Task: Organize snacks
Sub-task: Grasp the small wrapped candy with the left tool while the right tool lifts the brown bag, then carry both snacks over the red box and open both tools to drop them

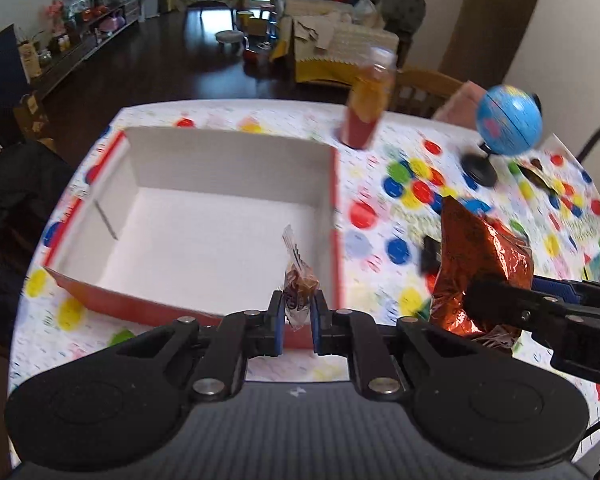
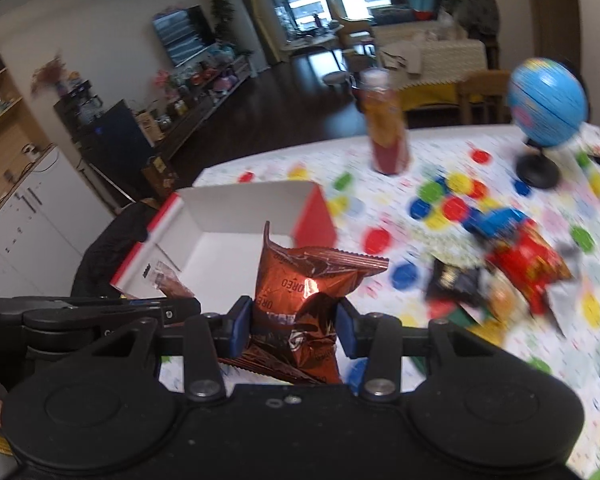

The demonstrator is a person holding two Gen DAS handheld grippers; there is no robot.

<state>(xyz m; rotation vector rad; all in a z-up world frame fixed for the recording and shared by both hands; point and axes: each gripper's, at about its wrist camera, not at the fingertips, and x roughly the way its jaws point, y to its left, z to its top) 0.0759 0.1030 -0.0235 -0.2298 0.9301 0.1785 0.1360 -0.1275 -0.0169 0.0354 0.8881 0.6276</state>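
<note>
The left gripper (image 1: pixel 299 309) pinches a small clear-wrapped brown candy (image 1: pixel 298 280), its long axis upright with the crimped end pointing up, above the near right corner of the open red-and-white box (image 1: pixel 228 168). The right gripper (image 2: pixel 294 320) clamps a copper foil packet (image 2: pixel 304 292) standing upright, sealed edge on top, just right of the box. "OREO" reads upside down on it. Remaining snacks (image 2: pixel 512 268) lie blurred farther right on the dotted tablecloth (image 2: pixel 420 160).

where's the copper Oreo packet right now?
In the right wrist view the Oreo packet is clamped in the right hand-held gripper, raised by the near right corner of the empty red-and-white box, with the loose snack pile to its right.
</note>
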